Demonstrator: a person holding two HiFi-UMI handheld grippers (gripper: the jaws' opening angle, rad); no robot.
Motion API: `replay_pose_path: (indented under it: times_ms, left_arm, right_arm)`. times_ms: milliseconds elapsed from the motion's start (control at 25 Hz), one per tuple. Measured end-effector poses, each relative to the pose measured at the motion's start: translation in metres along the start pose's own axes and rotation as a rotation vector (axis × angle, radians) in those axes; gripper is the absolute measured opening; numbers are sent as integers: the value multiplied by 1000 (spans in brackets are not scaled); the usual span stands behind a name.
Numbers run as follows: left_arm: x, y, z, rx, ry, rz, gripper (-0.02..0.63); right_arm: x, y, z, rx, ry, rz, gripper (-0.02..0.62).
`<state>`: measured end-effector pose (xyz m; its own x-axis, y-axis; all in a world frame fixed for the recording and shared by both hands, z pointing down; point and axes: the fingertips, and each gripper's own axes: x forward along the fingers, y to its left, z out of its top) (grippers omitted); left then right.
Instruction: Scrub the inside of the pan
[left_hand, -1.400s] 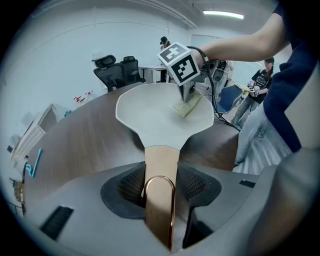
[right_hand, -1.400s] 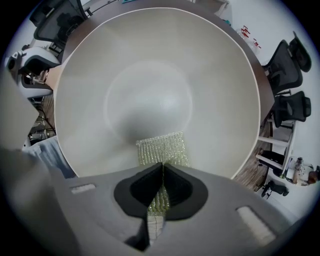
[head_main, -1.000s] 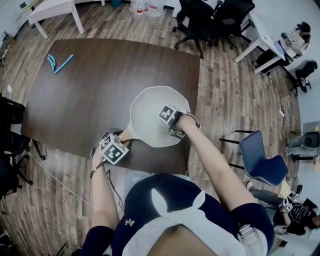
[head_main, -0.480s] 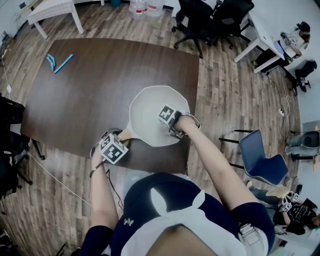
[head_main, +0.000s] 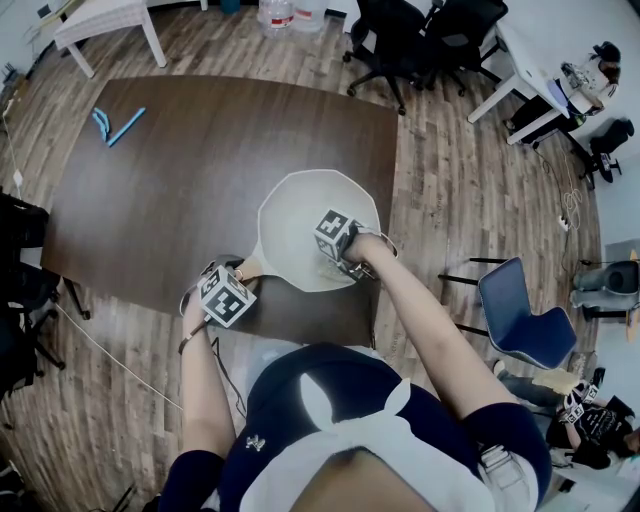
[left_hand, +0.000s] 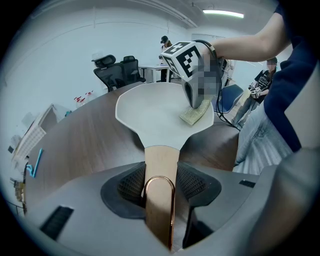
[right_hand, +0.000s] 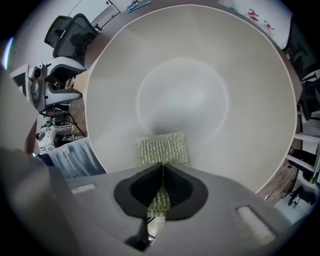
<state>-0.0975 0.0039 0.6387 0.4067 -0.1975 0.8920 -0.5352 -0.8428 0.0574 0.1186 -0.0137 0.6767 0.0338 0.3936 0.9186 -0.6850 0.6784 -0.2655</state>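
Brown table (head_main: 190, 170): pan (head_main: 296, 225), blue object (head_main: 117, 125)

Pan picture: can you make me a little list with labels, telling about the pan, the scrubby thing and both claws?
pan: white pan on the dark table, near the person's edge
left claw: left claw shut on the pan's wooden handle
right claw: right claw shut on a yellow-green scouring pad
pad: touches the pan's inside, near the rim
also on table: blue object at the far corner
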Motion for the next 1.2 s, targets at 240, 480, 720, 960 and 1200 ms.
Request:
replay_pose_path:
  times_ms: [240,480,720,960,1200]
  left_arm:
    - [-1,1,0,0,-3,1,193]
    - [-1,1,5,2,5,-1,193]
    - [3,1,11,6,6,3,193]
    - [-1,1,4,1,10,-7,193]
    - [0,-2,1,4,20,-10,193]
  right_arm:
    - [-4,8,-1,11,-1,41,9]
    - [-4,26,5,24,-48,165,9]
    - [-3,34,11,31,-92,245,9]
    - [-2,49,23,57,-143,317,9]
    - [-2,68,38,40,-210,368,9]
